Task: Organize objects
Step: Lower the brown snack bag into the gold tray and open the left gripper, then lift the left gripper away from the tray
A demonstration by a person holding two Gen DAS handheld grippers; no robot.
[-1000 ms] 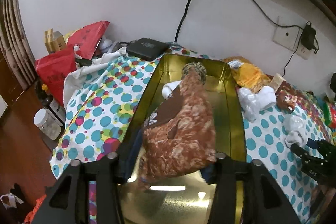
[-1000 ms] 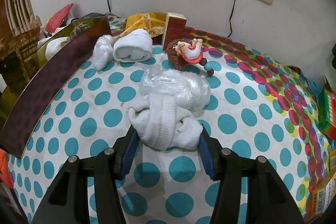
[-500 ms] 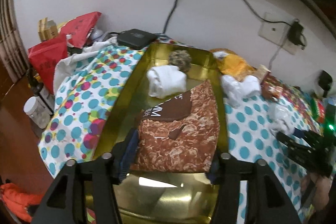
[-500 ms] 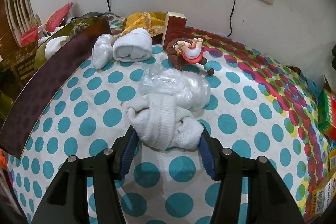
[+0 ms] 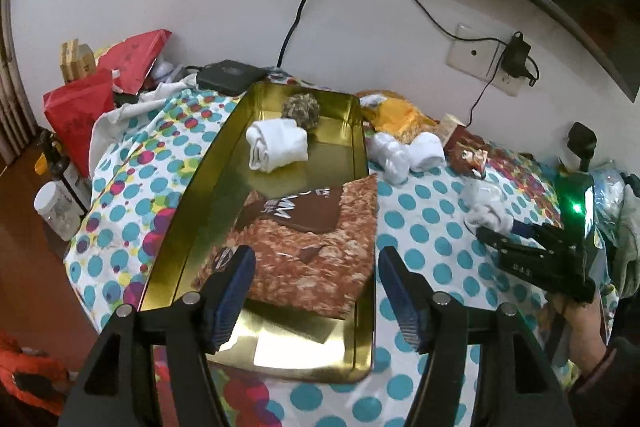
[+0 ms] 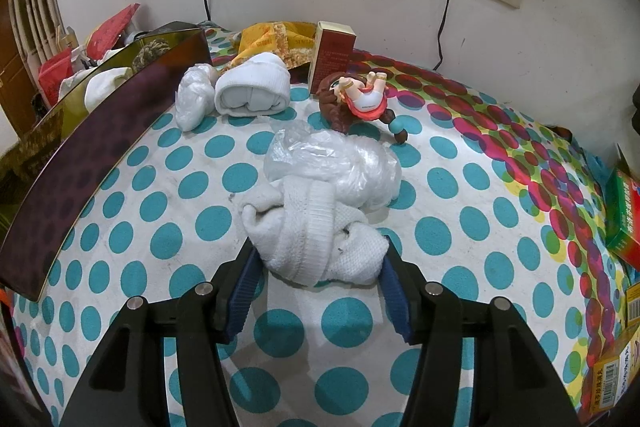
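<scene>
A gold metal tray (image 5: 192, 211) lies on the polka-dot tablecloth. In it are a brown snack packet (image 5: 304, 247), a rolled white sock (image 5: 276, 145) and a brown-speckled ball (image 5: 300, 109). My left gripper (image 5: 314, 293) is open above the tray's near end, clear of the packet. My right gripper (image 6: 318, 291) is closed around a knotted white sock (image 6: 316, 239) on the cloth; it also shows in the left wrist view (image 5: 496, 227). Behind the sock lie a crumpled plastic bag (image 6: 340, 163), a doll (image 6: 360, 99) and another rolled white sock (image 6: 254, 91).
The tray's dark side wall (image 6: 92, 155) runs along the left of the right wrist view. A red box (image 6: 332, 55) and yellow packets (image 6: 276, 37) stand at the wall. Green and orange boxes (image 6: 624, 219) sit at the right edge. Red bags (image 5: 80, 107) and a jar (image 5: 56, 211) are left.
My left gripper opened and let go of the brown packet, which now lies flat in the tray, and it pulled back and up. The right gripper stayed around the knotted sock.
</scene>
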